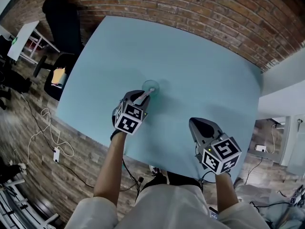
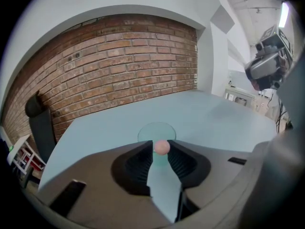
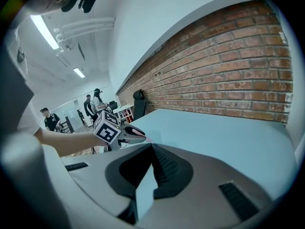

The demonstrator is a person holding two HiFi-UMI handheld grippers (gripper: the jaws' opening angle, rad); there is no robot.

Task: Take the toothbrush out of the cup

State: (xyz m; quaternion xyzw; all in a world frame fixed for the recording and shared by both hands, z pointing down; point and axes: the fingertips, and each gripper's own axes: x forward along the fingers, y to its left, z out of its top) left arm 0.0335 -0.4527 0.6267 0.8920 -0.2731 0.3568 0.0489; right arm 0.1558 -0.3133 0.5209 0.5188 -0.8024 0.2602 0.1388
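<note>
A translucent teal cup (image 1: pixel 151 85) stands near the middle of the light blue table (image 1: pixel 200 66). A toothbrush (image 1: pixel 146 95) leans out of it toward me. Its round pink end (image 2: pixel 162 147) shows in the left gripper view, with the cup (image 2: pixel 156 129) just behind. My left gripper (image 1: pixel 144 97) is at the cup's near side. Its jaws stand wide on either side of the pink end, and I see no firm pinch on it. My right gripper (image 1: pixel 192 121) hovers over the table's near right part, jaws together and empty. In the right gripper view its tips (image 3: pixel 152 146) meet, and the left gripper (image 3: pixel 136 133) shows beyond them.
A black office chair (image 1: pixel 59 20) stands off the table's far left corner, against the brick wall (image 1: pixel 190 6). Cables and a power strip (image 1: pixel 56 154) lie on the wooden floor to the left. People (image 3: pixel 93 104) stand far off in the room.
</note>
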